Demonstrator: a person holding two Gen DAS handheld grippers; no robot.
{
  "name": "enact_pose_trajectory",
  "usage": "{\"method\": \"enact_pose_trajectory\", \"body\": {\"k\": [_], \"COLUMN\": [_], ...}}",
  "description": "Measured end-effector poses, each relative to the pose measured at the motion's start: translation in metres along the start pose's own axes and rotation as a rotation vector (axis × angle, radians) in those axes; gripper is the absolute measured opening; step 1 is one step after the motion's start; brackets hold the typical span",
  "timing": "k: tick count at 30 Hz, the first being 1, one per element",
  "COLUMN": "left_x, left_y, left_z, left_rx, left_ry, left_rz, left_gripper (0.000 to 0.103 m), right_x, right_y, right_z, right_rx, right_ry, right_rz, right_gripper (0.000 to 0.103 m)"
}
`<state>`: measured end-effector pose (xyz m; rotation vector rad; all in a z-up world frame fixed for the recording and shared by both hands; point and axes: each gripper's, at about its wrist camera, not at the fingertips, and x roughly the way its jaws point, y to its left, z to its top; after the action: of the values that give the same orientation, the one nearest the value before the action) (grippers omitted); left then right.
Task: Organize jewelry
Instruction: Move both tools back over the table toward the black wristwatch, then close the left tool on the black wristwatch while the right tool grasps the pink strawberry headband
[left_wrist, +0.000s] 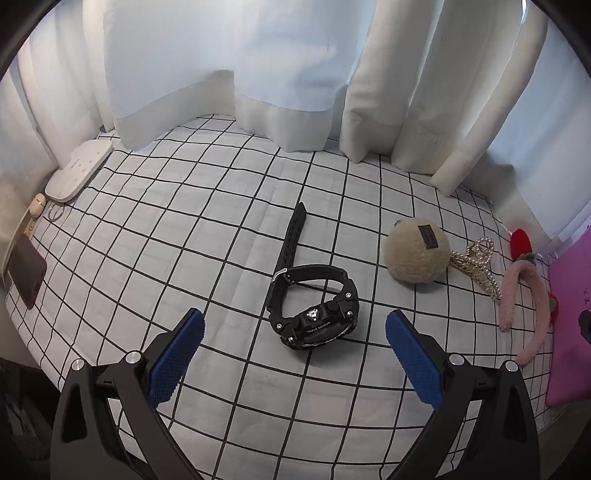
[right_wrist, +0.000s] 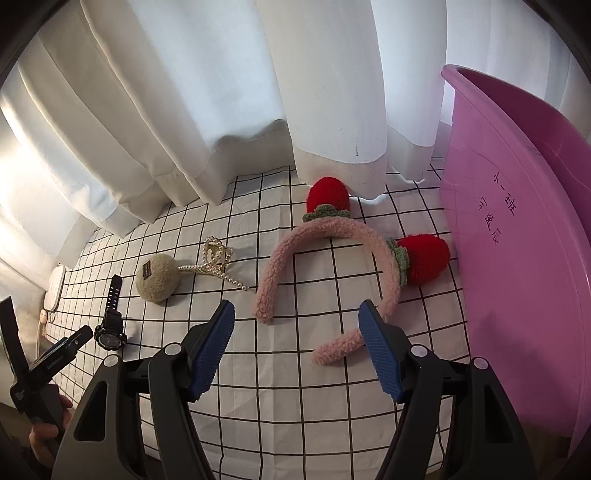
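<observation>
Below my wide-spread left gripper (left_wrist: 295, 332) lies the chunky black watch (left_wrist: 314, 314), strap unbuckled, while my right gripper (right_wrist: 297, 332) gapes over the fuzzy pink headband (right_wrist: 325, 236)

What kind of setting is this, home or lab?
Probably a home, maybe a bedroom: a grid-patterned cloth runs under white curtains, with a watch, fuzzy headband and pink tub on it.
</observation>
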<state>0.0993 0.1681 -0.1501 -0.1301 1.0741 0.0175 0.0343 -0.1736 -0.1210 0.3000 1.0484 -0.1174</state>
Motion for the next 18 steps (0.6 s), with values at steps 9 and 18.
{"method": "enact_pose_trajectory", "body": {"k": [9,18], "left_x": [0.030,0.050], "left_y": [-0.008,-0.008], "left_z": [0.006,0.008], "left_rx": [0.022,0.033], "left_ry": [0.029,0.048], "left_rz": [-0.001,0.020], "left_gripper": [0.097,0.097], "right_x": [0.018,0.038], "right_y": [-0.006,-0.017], "right_z": [-0.002,-0.005], "right_rx": [0.024,0.062], "right_ry": [0.010,0.030], "right_rz": [-0.025,-0.067], "right_gripper": [0.067,0.067]}}
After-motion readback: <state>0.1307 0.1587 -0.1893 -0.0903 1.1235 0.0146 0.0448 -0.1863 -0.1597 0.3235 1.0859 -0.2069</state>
